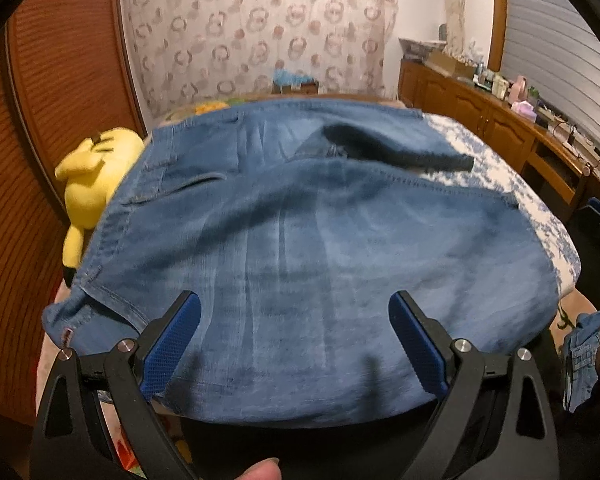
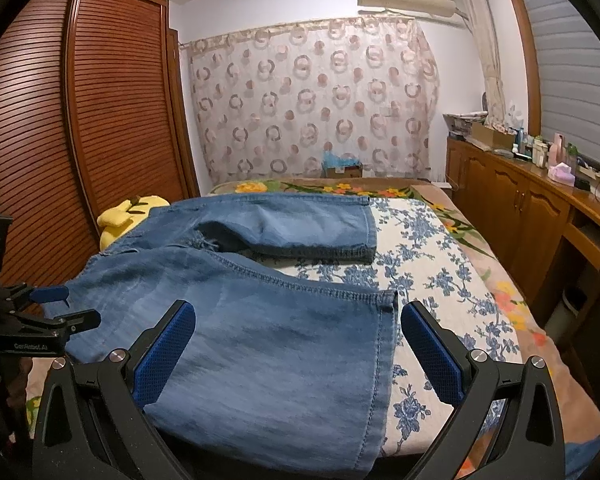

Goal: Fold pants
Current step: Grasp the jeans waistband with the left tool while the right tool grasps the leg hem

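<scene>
1. We see the pants (image 2: 236,320) spread over the near left of the bed (image 2: 440,280), both legs reaching right; bare floral cover stays free beyond the hems.
2. On the left, a yellow plush toy (image 1: 92,176) lies against the waistband, with the slatted wardrobe (image 2: 100,120) close behind.
3. On the right, a wooden cabinet (image 2: 520,208) borders the bed, leaving a narrow aisle.
4. The left gripper (image 2: 66,308) occupies the near left edge, jaws apart.
</scene>
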Motion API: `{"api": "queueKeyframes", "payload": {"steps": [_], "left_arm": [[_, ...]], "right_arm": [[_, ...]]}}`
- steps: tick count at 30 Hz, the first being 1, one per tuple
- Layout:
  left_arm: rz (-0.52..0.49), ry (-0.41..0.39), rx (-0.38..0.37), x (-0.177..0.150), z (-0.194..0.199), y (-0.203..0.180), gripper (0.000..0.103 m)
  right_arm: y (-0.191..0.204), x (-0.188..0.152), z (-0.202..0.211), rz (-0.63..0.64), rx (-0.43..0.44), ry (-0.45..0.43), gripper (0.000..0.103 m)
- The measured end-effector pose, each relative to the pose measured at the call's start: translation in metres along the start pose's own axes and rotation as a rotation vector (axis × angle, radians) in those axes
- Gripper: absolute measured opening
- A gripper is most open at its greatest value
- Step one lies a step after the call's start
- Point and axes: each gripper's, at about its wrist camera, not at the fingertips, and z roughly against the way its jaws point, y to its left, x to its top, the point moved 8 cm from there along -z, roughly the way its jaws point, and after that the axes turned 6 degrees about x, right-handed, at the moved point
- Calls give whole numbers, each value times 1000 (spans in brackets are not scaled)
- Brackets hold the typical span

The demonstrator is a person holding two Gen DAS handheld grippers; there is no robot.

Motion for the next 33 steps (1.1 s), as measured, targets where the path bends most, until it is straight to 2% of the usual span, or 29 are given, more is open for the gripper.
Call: {"api": "queueKeyframes", "payload": {"steps": [7,16,23,29,33], "left_arm": [[46,12,3,-6,-8,26,96],[115,-9,37,-9,-4,84,96],[205,-22,74,-12,-9,133,96],[242,-13,91,-19,-19,160,95],[258,-5,142,-26,-23,179,90]], "right_arm": [[-5,-10,-8,-2,-11,75,102],[-9,-21,-6,1,-36,161,98],[-11,-24,8,-4,-53,188,93],[-11,-29,13,-13,-45,198,88],[-15,-31,12,-22,-30,220,83]]}}
